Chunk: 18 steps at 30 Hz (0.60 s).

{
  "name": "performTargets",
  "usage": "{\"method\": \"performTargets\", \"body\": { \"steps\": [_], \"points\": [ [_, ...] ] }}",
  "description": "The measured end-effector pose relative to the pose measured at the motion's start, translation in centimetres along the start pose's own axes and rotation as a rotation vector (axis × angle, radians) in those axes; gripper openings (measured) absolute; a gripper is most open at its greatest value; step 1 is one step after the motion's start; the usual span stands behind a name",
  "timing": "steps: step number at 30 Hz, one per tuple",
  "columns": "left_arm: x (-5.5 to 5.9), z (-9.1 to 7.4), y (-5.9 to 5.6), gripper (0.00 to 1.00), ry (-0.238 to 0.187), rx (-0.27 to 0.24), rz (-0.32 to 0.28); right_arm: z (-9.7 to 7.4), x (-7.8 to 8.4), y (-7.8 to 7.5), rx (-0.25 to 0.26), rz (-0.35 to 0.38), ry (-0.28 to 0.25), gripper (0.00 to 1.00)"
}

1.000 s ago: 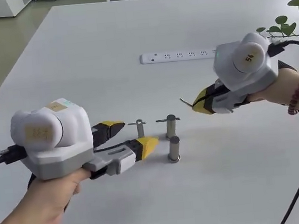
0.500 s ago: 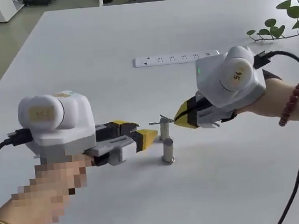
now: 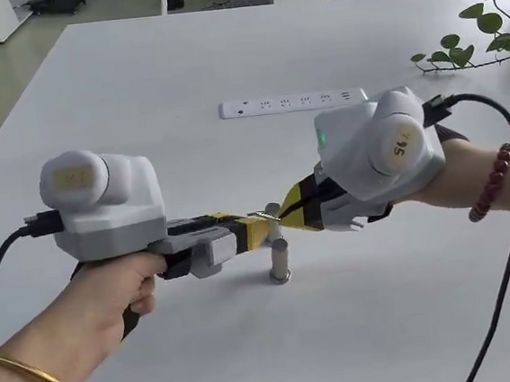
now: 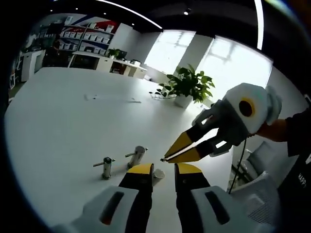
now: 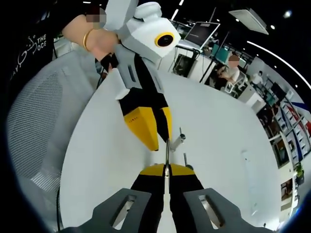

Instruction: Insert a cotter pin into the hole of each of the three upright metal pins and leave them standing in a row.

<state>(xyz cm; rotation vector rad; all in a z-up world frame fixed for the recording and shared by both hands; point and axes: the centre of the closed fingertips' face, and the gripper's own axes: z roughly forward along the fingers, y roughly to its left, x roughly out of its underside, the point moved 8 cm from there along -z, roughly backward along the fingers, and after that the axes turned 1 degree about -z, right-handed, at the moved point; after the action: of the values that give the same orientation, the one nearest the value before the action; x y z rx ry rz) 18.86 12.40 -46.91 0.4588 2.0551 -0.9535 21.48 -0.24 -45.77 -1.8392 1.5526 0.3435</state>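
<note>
A bare upright metal pin point(image 3: 280, 261) stands nearest me on the white table point(image 3: 137, 94). Behind it another pin point(image 3: 272, 210) peeks out between the two grippers. In the left gripper view two pins point(image 4: 107, 167) point(image 4: 137, 156) carry cotter pins through their heads, and the bare pin point(image 4: 157, 176) shows just past my left gripper point(image 4: 164, 170), which is open with a narrow gap. My right gripper point(image 5: 166, 170) is shut on a thin cotter pin point(image 5: 166, 151) that points toward the pins point(image 5: 178, 141). The two grippers' tips nearly meet above the pins point(image 3: 257, 227) point(image 3: 284, 213).
A white power strip point(image 3: 292, 103) lies farther back on the table. A green plant point(image 3: 462, 40) reaches in at the far right. The right gripper's black cable point(image 3: 504, 248) trails across the table toward the near right edge.
The right gripper has moved left and down with the cotter pin, up to the pins. The left gripper has moved right, and its jaws have narrowed.
</note>
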Motion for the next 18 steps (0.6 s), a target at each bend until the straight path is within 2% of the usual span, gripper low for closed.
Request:
{"method": "performTargets", "body": {
  "steps": [3,6,13,18],
  "points": [
    [0.1,0.02,-0.12,0.12,0.008,0.004,-0.011,0.06,-0.15,0.25,-0.004,-0.023,0.006,0.0],
    [0.08,0.05,-0.27,0.09,0.002,0.016,-0.081,0.12,-0.25,0.49,-0.007,-0.046,0.014,0.0],
    [0.11,0.13,-0.28,0.05,0.004,0.021,-0.105,0.18,-0.58,0.7,-0.003,-0.066,0.016,0.0],
    [0.31,0.17,-0.21,0.01,0.016,0.018,-0.099,0.26,-0.64,0.75,0.002,-0.067,0.019,0.0]
  ]
}}
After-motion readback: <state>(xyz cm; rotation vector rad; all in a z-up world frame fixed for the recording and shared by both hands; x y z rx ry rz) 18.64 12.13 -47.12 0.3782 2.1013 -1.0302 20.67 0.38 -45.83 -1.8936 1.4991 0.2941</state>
